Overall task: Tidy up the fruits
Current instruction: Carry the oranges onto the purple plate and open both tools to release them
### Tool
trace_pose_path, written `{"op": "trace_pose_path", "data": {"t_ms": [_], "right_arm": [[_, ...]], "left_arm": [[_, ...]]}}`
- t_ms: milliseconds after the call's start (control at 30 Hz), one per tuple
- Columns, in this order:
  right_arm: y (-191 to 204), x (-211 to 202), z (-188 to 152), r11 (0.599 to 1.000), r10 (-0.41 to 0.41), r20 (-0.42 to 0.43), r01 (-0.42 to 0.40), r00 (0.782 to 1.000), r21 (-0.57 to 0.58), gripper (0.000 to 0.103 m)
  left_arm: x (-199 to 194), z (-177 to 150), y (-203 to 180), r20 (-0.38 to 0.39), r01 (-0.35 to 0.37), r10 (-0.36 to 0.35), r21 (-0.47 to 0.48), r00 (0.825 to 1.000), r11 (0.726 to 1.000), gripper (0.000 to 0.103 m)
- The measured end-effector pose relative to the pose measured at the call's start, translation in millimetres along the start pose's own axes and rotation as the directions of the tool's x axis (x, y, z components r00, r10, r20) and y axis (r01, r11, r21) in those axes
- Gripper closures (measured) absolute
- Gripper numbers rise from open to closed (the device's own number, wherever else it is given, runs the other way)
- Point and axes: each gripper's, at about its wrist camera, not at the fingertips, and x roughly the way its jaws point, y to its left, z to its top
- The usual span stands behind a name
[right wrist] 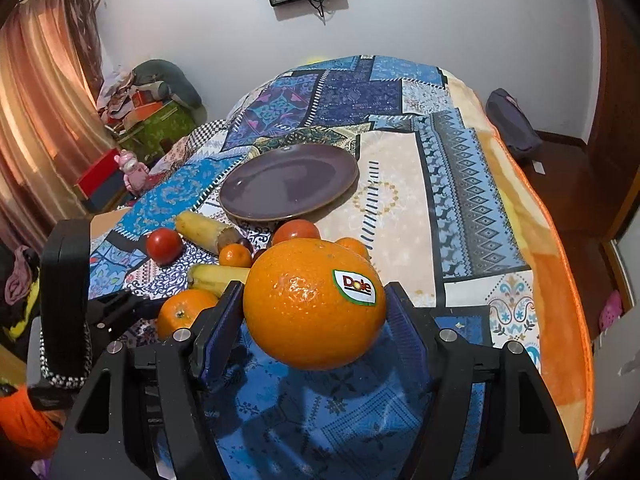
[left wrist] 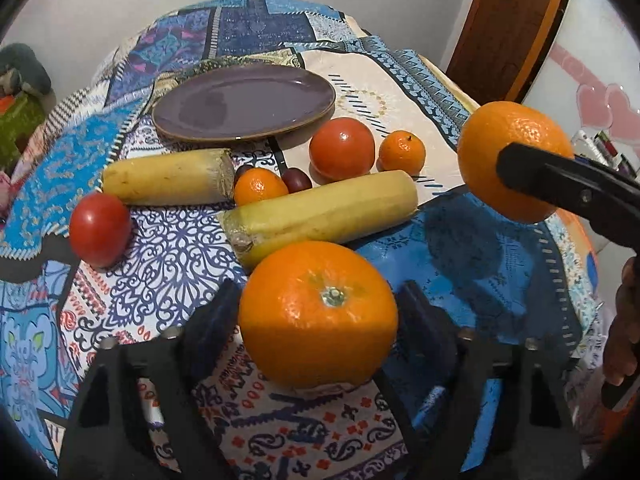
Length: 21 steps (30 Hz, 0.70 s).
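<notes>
My left gripper is shut on a large orange low over the patterned blanket. My right gripper is shut on another large orange with a Dole sticker, held above the blanket; this orange also shows at the right of the left wrist view. An empty purple oval plate lies further back. Between the plate and my grippers lie two bananas, two tomatoes, two small tangerines and dark grapes.
The blanket covers a bed whose right edge drops to a dark floor. Boxes and clutter stand left of the bed by a curtain. A wall lies behind.
</notes>
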Motion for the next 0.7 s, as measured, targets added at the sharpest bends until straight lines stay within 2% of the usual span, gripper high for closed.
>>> {"op": "trace_pose_path", "data": {"t_ms": [33, 300, 567, 700], "right_arm": [[0, 1, -1, 1.000, 0.001, -0.003, -0.001, 1.000, 0.002, 0.036], [0, 2, 0, 1.000, 0.010, -0.003, -0.010, 1.000, 0.010, 0.036], [5, 1, 11, 1.000, 0.014, 0.018, -0.014, 1.000, -0.001, 0.036], [6, 2, 21, 1.000, 0.013, 0.038, -0.013, 0.999, -0.010, 0.036]], "left_arm": [[-1, 0, 0, 0.003, -0.007, 0.007, 0.005, 1.000, 1.000, 0.037], [-19, 0, 5, 0.024, 0.025, -0.025, 0.001, 0.999, 1.000, 0.038], [-59, 11, 20, 0.118, 0.010, -0.007, -0.022, 0.993, 1.000, 0.038], [-78, 27, 31, 0.180, -0.002, 0.009, -0.039, 0.984, 0.999, 0.038]]}}
